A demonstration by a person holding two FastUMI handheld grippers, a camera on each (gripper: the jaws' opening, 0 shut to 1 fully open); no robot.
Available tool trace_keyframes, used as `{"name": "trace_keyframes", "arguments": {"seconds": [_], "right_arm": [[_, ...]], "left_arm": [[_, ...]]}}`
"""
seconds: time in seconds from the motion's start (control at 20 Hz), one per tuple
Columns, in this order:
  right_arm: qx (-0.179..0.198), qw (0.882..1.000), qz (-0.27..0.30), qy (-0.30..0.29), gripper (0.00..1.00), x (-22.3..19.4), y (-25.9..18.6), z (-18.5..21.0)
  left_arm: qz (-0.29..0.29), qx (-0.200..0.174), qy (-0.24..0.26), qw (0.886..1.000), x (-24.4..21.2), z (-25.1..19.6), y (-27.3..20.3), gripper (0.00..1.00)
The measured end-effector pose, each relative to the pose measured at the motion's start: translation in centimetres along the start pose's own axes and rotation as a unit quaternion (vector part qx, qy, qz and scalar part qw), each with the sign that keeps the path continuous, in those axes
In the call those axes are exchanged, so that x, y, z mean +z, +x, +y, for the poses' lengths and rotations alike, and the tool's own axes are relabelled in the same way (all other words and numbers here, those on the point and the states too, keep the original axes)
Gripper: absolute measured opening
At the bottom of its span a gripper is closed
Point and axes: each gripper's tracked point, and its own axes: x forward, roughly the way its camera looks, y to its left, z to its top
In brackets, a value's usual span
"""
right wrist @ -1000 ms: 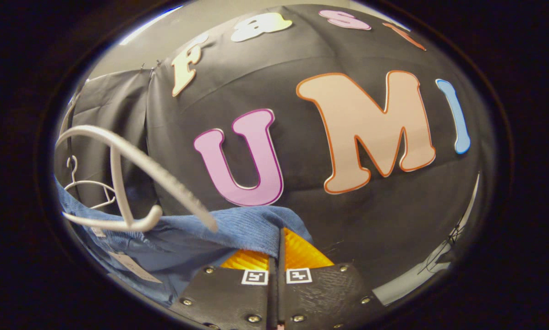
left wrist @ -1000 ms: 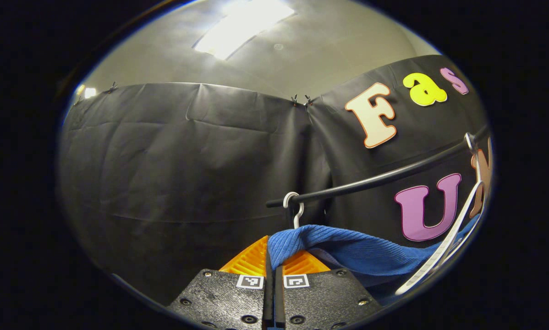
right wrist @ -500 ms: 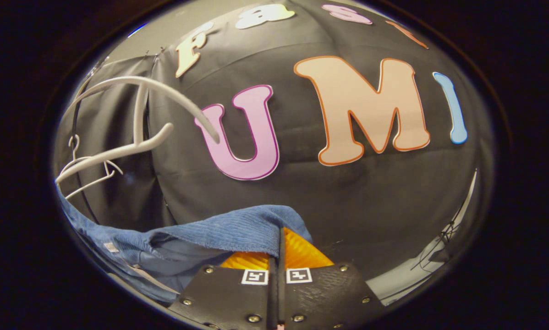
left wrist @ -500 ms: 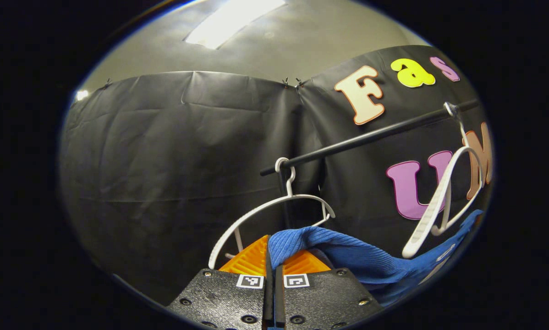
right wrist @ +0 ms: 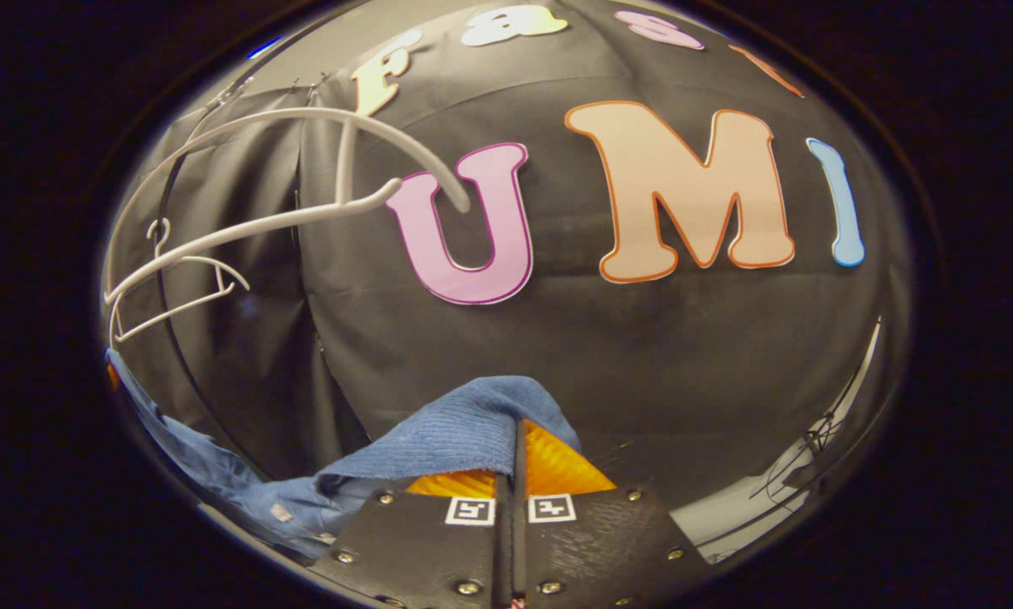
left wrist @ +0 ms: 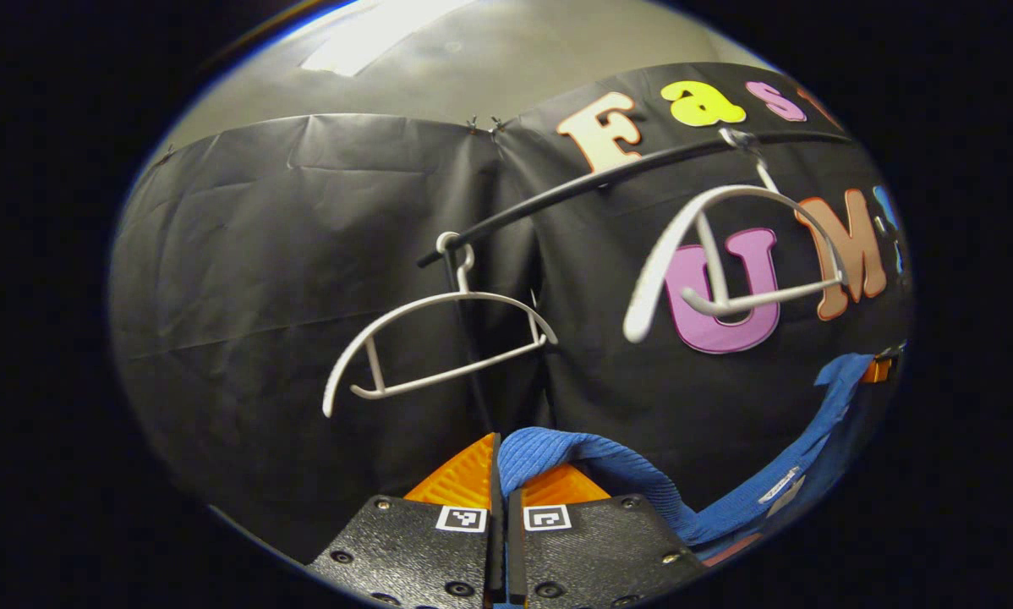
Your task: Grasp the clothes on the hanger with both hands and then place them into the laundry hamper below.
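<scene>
A blue ribbed garment [left wrist: 642,486] hangs slack between my two grippers, off its hanger. My left gripper [left wrist: 500,461] is shut on one end of it, the cloth folded over the fingertips. In the right gripper view my right gripper [right wrist: 517,448] is shut on the other end of the blue garment [right wrist: 447,436], which trails down to the left. Far right in the left gripper view, the right gripper [left wrist: 880,369] holds the garment's far end. The bare white hanger [left wrist: 726,254] it came from hangs on the black rail [left wrist: 608,176]; the right gripper view has this hanger [right wrist: 329,169] at upper left.
A second bare white hanger [left wrist: 439,338] hangs near the rail's end, seen smaller in the right gripper view as a hanger [right wrist: 177,279] at the far left. The black cloth wall stands close behind the rail. Grey ceiling [left wrist: 473,51] shows above.
Both grippers have dropped with the garment: rail and hangers rose in both views. The garment now hangs below the hangers, and the second hanger has come fully into the left gripper view.
</scene>
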Motion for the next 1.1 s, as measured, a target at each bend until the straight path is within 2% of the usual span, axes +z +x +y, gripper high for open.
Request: {"name": "trace_keyframes", "arguments": {"seconds": [0.3,0.6,0.8,1.1], "right_arm": [[0.025,0.999,0.022,-0.009,0.00,-2.4,-1.9,2.7],[0.042,0.997,0.055,-0.018,0.01,-5.5,-2.3,4.2],[0.049,0.995,0.089,-0.024,0.01,-8.8,-1.4,5.0],[0.050,0.987,0.149,-0.023,0.00,-14.6,-1.4,5.3]], "left_arm": [[0.029,-0.095,-0.015,0.995,-3.0,-8.3,-0.8,0.02],[0.064,-0.185,-0.023,0.980,-6.5,-16.4,0.0,0.02],[0.109,-0.220,-0.030,0.969,-9.7,-20.2,0.3,0.02],[0.153,-0.267,-0.014,0.951,-13.3,-24.1,0.2,0.02]]}}
